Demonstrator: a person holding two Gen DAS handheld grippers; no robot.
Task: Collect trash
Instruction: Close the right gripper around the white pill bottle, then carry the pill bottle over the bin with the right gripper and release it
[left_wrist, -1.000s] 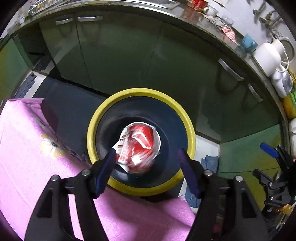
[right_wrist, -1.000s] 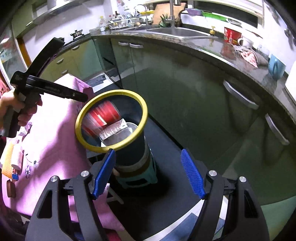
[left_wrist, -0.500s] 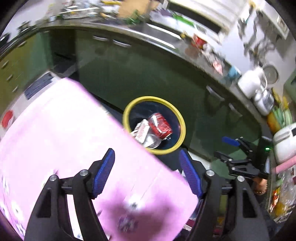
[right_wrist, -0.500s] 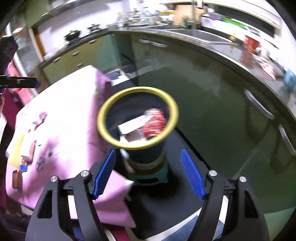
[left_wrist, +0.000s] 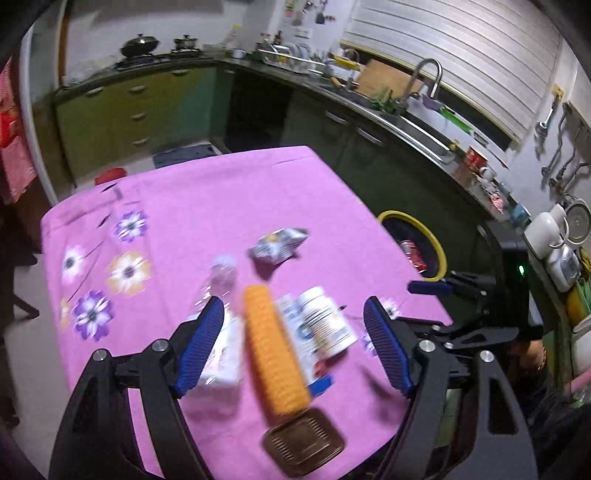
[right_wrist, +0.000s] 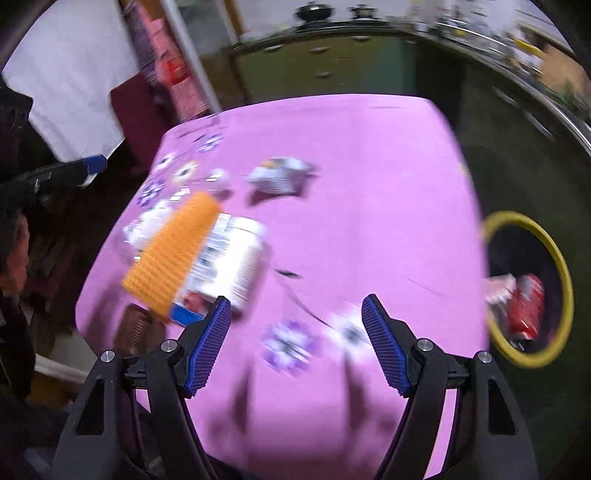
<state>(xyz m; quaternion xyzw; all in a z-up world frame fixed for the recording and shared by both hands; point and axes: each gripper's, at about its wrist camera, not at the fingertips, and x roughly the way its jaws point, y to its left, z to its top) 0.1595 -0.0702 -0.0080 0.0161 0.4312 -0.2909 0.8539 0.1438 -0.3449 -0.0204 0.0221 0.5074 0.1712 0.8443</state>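
Note:
A yellow-rimmed bin stands beside the pink table; it holds a red can and a wrapper. On the table lie an orange ridged sleeve, a white labelled bottle, a crumpled packet, a clear plastic bottle and a brown flat piece. My left gripper is open and empty above the orange sleeve and white bottle. My right gripper is open and empty over the table's near edge, right of the white bottle.
Dark green kitchen cabinets and a counter with a sink run behind the table. The right gripper's handle shows at the table's right side. A white cloth hangs at the left in the right wrist view.
Both grippers swung away from the bin and back over the pink table. The red can stays in the bin. Both stay open.

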